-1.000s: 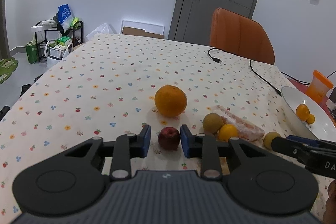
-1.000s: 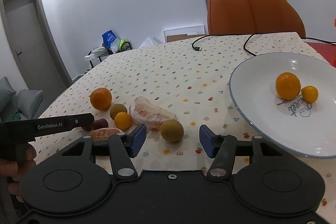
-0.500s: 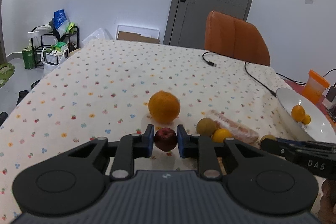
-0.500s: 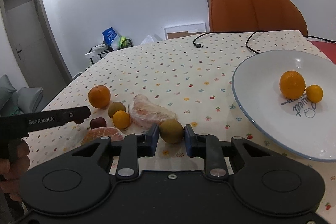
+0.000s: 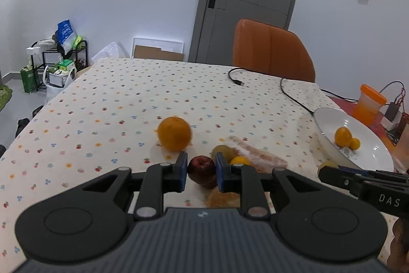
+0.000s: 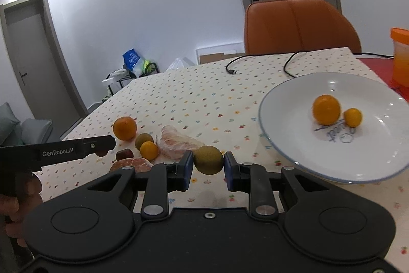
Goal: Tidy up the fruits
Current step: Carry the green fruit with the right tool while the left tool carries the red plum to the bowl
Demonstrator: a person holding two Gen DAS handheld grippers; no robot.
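Both claws have just closed and lifted — left claw [image 5: 199,170] grips the red fruit [image 5: 202,169], right claw [image 6: 208,164] grips the green fruit [image 6: 208,159], both raised off the surface [image 5: 115,106]. Next likely the plate [image 6: 281,145] at the right edge, two oranges [image 6: 326,106] in it.

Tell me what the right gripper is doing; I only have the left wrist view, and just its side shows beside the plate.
Observer: The right gripper is shut on a round greenish-brown fruit, short of the white plate.
Operator: The left gripper pinches a dark red fruit; what is the orange blur beneath it?
Observer: A peeled pinkish citrus piece lying on the tablecloth.
Operator: Anything on the plate besides the two orange fruits?
Observer: No more fruit; blue handwriting shows on the plate just in front of them.
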